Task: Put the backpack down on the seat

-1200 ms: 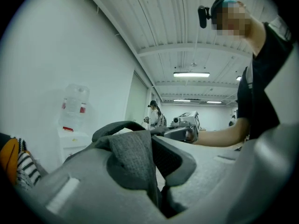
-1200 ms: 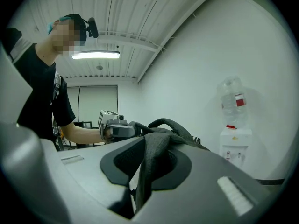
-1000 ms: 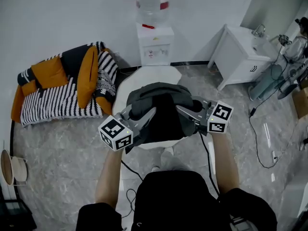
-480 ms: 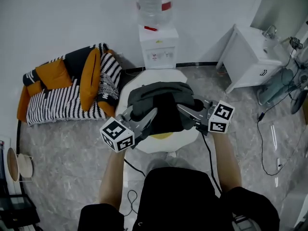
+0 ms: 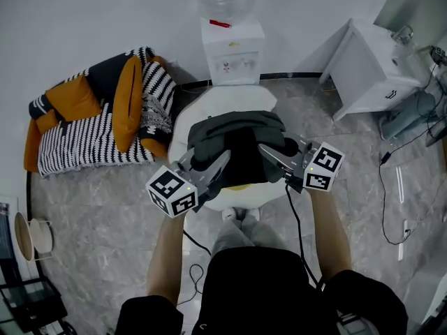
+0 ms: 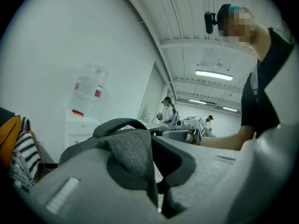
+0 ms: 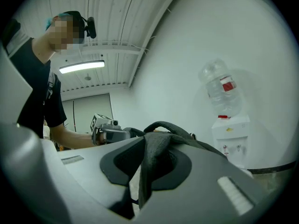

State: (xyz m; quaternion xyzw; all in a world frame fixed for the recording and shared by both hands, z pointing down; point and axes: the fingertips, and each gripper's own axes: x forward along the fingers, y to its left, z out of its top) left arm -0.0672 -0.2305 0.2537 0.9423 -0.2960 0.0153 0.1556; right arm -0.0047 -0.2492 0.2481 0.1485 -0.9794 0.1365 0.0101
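Observation:
The grey and black backpack [image 5: 236, 142] hangs over the round white seat [image 5: 222, 105], held from both sides. My left gripper [image 5: 209, 166] is shut on a fold of its grey fabric [image 6: 133, 155] on the left side. On the right side my right gripper [image 5: 274, 153] is shut on another fold of the fabric [image 7: 152, 160]. The carry handle [image 7: 163, 125] arches up on top of the bag. A bit of yellow [image 5: 237, 185] shows under the bag's near edge. Whether the backpack touches the seat is hidden.
A water dispenser [image 5: 232, 47] stands against the wall behind the seat. A striped black-white and orange cushioned seat [image 5: 98, 117] lies to the left. A white cabinet [image 5: 370, 68] and a fan [image 5: 412, 110] are at the right, with cables [image 5: 391, 187] across the floor.
Both grippers keep their grip on the backpack. The head view has shifted, and more of the white seat now shows beyond the bag; a yellow patch has appeared under its near edge.

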